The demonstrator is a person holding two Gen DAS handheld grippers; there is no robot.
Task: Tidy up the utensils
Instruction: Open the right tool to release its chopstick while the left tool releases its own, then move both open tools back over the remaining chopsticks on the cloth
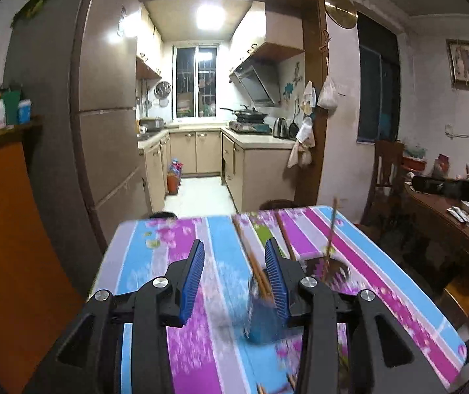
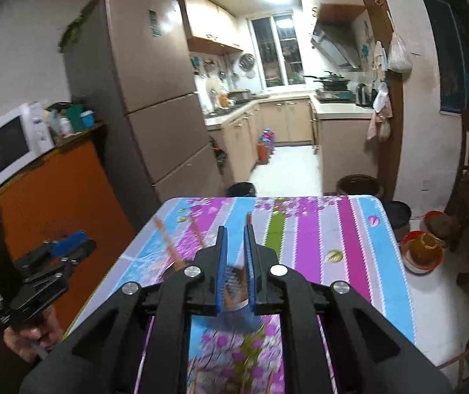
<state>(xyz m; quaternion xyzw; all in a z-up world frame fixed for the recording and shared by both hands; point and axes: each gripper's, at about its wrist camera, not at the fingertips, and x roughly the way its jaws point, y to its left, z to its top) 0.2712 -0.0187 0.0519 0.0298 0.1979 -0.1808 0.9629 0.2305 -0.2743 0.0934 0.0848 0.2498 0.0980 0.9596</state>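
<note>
A: What's nearest on my feeds?

B: On the left wrist view, my left tool [image 1: 234, 259] has its blue pads wide apart with nothing between them. Just inside its right pad a pair of chopsticks [image 1: 256, 267] stands in a blue cup [image 1: 262, 323], but the cup is smeared by motion and I can't make out its rim.

A: And the right one?

B: My right tool [image 2: 236, 246] is nearly closed, a narrow gap left. A brown chopstick [image 2: 239, 280] sits between the pads; whether they actually pinch it I can't tell. The blurred blue cup [image 2: 234, 320] shows just under that tool.

A: Further out from the cup?

B: Beyond it on the striped floral table [image 1: 382, 262], more chopsticks [image 1: 283, 234] lie flat, and one stick [image 1: 330, 239] rises from a dark bowl [image 1: 326, 267] to the cup's right, too blurred for detail. In the right view the left tool [image 2: 70, 246] appears off the table's left edge, partly cut off.

A: Any writing?

B: A dark label on the fridge [image 2: 155, 75] far behind the cup; unreadable. The microwave [image 2: 8, 147] shows no legible brand.
</note>
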